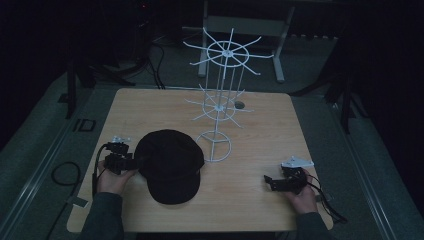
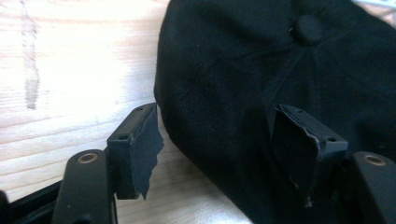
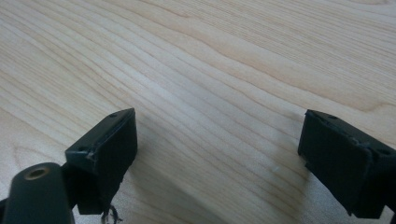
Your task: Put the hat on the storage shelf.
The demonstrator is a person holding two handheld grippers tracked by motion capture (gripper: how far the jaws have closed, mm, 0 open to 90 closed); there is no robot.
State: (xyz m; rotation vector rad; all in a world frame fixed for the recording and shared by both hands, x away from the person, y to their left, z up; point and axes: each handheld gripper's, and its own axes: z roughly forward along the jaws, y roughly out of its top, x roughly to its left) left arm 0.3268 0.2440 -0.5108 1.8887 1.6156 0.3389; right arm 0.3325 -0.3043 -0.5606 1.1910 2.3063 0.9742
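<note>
A black cap [image 1: 170,165] lies crown up on the wooden table [image 1: 260,120], left of the middle. My left gripper [image 1: 131,161] sits at the cap's left edge, held low in a hand. In the left gripper view the cap [image 2: 243,79], with its top button [image 2: 308,29], reaches into the gap of the left gripper [image 2: 217,140]; the jaws stand wide and the pads do not press on the cloth. My right gripper [image 1: 272,182] rests near the front right of the table, open, and the right gripper [image 3: 217,154] has bare wood between its jaws.
A white wire display rack [image 1: 220,100] with two tiers of spokes stands on a ring base [image 1: 215,146] just right of the cap. A round hole [image 1: 239,105] sits in the tabletop behind it. Cables trail off the table's left and right front edges.
</note>
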